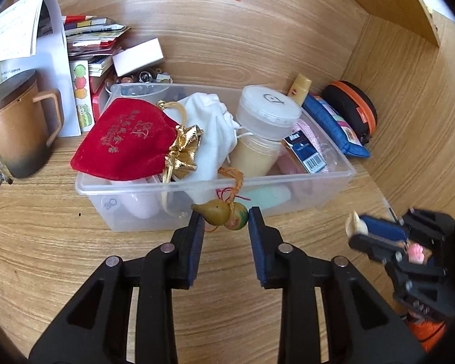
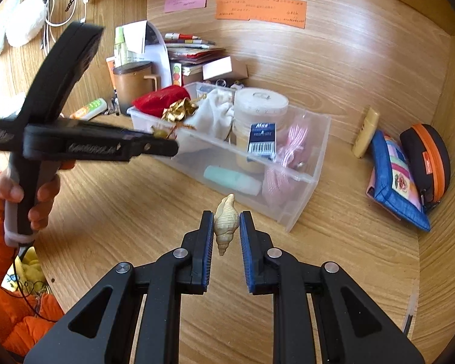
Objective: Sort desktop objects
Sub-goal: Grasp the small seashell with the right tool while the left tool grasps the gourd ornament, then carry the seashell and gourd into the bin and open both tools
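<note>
My left gripper (image 1: 226, 217) is shut on a small tan gourd charm (image 1: 223, 214) with an orange cord, held just in front of the clear plastic bin's near wall (image 1: 197, 209). My right gripper (image 2: 226, 227) is shut on a cream spiral seashell (image 2: 225, 223), held above the desk near the bin's corner (image 2: 291, 212). The bin holds a red velvet pouch (image 1: 124, 139), a white cloth bag (image 1: 212, 127), a lidded jar (image 1: 265, 121), a pink cord and a mint tube (image 2: 232, 179). The right gripper with the shell also shows in the left wrist view (image 1: 356, 224).
A brown mug (image 1: 18, 121) and stacked papers (image 1: 85, 39) stand left of the bin. A blue pouch (image 2: 394, 182), a black-and-orange case (image 2: 427, 160) and a yellow tube (image 2: 365, 132) lie at the right against the wooden side wall. Sticky notes hang on the back wall.
</note>
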A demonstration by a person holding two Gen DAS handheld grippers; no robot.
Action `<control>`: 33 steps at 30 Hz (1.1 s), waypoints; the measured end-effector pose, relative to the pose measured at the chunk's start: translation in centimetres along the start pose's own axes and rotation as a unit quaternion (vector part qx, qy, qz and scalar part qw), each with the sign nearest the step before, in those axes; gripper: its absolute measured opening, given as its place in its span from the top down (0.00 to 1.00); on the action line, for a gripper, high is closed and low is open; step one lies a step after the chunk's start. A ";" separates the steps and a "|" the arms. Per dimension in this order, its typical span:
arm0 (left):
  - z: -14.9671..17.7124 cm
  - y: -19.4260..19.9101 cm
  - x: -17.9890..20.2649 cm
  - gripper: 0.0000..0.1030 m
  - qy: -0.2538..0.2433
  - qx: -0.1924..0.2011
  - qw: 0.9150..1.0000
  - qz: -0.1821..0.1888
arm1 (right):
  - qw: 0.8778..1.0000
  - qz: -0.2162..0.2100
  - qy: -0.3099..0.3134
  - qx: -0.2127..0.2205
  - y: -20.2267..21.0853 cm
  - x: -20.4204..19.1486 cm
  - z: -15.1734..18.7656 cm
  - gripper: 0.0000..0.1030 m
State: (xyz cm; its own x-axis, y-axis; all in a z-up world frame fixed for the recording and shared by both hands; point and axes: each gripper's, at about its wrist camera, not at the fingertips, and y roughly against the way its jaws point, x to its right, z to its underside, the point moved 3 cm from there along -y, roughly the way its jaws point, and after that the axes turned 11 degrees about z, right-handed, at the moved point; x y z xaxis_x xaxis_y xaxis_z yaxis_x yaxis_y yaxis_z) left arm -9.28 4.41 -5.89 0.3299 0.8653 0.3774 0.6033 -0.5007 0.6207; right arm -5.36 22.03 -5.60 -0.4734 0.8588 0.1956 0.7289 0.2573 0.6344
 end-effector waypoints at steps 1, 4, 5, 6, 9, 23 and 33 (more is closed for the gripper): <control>0.1 0.2 0.1 0.72 0.000 0.001 1.000 0.000 | 1.000 0.000 0.000 0.003 0.0 0.0 -0.3 0.85; 0.1 1.1 0.6 0.72 -0.007 0.009 1.000 0.001 | 1.000 0.001 -0.001 0.009 -0.2 0.1 -1.3 0.85; 0.0 1.5 0.8 0.72 -0.012 0.013 1.000 0.002 | 1.000 0.001 -0.002 0.011 -0.3 0.1 -1.7 0.85; -0.1 1.8 0.9 0.72 -0.015 0.016 1.000 0.002 | 1.000 0.001 -0.002 0.014 -0.4 0.2 -2.1 0.85; -0.7 2.6 1.3 0.72 -0.029 0.025 0.999 0.001 | 1.000 -0.002 -0.002 0.023 -0.6 0.3 -3.3 0.85; -3.8 1.7 0.1 0.72 -0.057 0.015 0.998 -0.001 | 1.000 -0.012 0.012 0.016 -4.3 -0.6 -7.2 0.85; -3.8 -0.1 -0.2 0.72 -0.066 -0.011 0.998 0.014 | 0.999 -0.018 0.034 -0.001 -6.5 -1.9 -8.1 0.85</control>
State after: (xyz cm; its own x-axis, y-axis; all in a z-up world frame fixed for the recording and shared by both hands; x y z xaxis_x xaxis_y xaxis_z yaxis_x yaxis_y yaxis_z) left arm -12.18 4.17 -3.43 0.4406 0.8456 0.3014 0.5774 -0.5240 0.6261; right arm -13.17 15.17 -4.04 -0.5316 0.8171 0.2230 0.7105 0.2868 0.6426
